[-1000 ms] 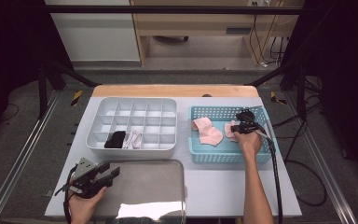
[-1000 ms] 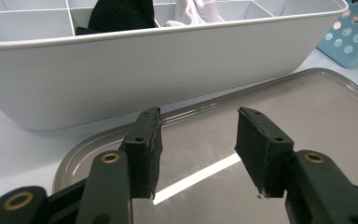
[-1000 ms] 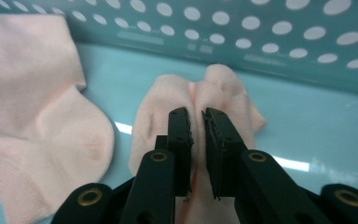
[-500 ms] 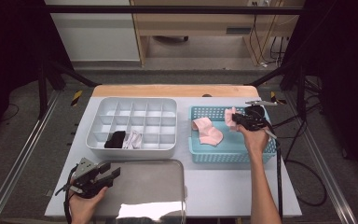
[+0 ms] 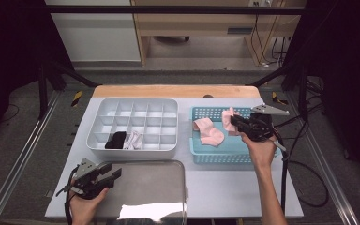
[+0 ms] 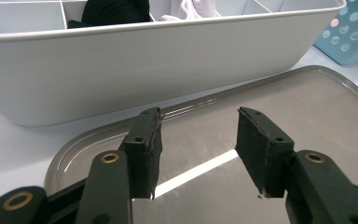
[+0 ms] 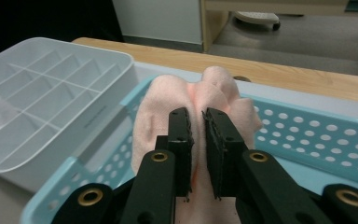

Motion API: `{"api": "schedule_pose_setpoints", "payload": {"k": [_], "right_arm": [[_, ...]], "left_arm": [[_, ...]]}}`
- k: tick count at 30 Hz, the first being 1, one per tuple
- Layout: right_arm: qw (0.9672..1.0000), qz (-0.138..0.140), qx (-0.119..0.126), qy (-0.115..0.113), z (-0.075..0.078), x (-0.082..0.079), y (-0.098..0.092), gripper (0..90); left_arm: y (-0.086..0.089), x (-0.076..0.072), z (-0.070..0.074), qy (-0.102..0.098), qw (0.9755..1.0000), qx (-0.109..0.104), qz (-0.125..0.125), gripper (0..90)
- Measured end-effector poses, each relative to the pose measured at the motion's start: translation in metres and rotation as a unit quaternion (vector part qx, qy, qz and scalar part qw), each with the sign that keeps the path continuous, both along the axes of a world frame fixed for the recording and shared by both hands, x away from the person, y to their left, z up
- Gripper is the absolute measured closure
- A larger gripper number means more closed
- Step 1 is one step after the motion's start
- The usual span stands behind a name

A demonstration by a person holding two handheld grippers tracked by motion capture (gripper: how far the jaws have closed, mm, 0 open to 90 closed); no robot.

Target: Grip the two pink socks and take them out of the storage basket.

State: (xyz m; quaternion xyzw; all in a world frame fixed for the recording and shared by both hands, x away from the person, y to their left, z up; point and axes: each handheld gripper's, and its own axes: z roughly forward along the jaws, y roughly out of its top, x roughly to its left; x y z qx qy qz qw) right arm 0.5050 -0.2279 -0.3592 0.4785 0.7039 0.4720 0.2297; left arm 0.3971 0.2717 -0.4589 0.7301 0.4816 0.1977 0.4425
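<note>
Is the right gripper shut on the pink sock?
Yes. The right gripper pinches the pink sock between its jaws, above the basket.

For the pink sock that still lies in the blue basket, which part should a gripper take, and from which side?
Probably the raised, folded toe end of the pink sock, taken from above. It lies flat on the floor of the blue basket, whose walls block a level approach. The right gripper is already shut on another pink cloth, so that must be put down first.

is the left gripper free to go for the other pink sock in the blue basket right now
Probably yes. The left gripper is open and empty over the metal tray; the pink sock lies uncovered in the blue basket, though the divided bin sits between.
</note>
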Motion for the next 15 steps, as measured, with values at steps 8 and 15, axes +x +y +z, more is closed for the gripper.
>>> {"api": "schedule_pose_setpoints", "payload": {"k": [8, 15], "right_arm": [[0.9991, 0.036, 0.014, -0.015, 0.010, -0.042, 0.006, 80.8], [0.9973, 0.070, 0.017, -0.013, -0.002, -0.075, 0.012, 80.7]], "left_arm": [[0.000, 0.000, 0.001, -0.001, 1.0000, 0.000, 0.001, 48.6], [-0.001, -0.001, 0.002, -0.005, 1.0000, 0.001, 0.002, 48.4]]}}
